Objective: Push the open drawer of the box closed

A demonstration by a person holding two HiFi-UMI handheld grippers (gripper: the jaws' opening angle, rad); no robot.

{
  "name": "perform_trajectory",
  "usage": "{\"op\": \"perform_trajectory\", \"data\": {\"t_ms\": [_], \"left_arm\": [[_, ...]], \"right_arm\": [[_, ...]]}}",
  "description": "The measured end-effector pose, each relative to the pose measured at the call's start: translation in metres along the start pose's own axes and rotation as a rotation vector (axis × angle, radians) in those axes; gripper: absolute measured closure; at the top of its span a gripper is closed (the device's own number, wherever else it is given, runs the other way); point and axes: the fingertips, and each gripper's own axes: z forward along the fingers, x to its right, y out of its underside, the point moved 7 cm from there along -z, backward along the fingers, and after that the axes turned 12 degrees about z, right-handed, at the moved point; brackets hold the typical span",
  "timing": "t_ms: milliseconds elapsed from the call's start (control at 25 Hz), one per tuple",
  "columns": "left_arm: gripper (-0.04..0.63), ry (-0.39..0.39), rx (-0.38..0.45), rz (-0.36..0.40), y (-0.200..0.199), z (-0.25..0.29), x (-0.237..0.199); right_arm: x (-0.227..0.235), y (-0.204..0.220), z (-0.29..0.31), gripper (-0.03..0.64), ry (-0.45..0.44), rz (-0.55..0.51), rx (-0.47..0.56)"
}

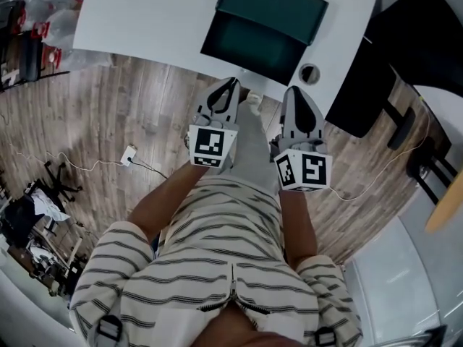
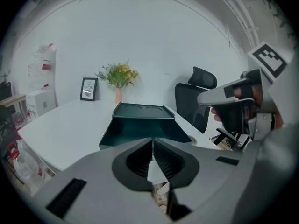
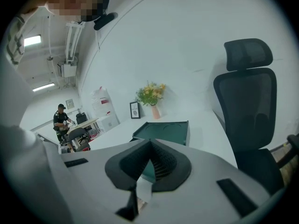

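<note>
The dark green box (image 1: 278, 4) sits on the white counter (image 1: 145, 20), towards its right end. Its drawer (image 1: 249, 43) is pulled out towards the counter's near edge, its hollow inside showing. From the left gripper view the box (image 2: 140, 111) rises behind the open drawer (image 2: 145, 133).

The person stands at that near edge on the wooden floor (image 1: 108, 114) and holds both tools low in front of the drawer. The left tongs (image 1: 231, 85) point at the drawer front, close to it but apart from it. Their tips are pressed together with nothing between them (image 2: 152, 141). The right tongs (image 1: 298, 92) hang beside them, nearer the counter's right corner. Their tips also meet, and they grip nothing (image 3: 149, 143).

A black office chair (image 1: 405, 42) stands just past the counter's right end. At the far edge, behind the box, are a vase of yellow flowers (image 2: 119, 78) and a small picture frame (image 2: 88, 88).
</note>
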Motion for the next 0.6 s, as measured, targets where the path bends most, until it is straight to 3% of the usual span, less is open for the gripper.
{"op": "perform_trajectory", "data": {"t_ms": [600], "left_arm": [[0.495, -0.005, -0.061, -0.007, 0.035, 0.035, 0.009]], "right_arm": [[0.019, 0.016, 0.013, 0.606, 0.007, 0.015, -0.018]]}}
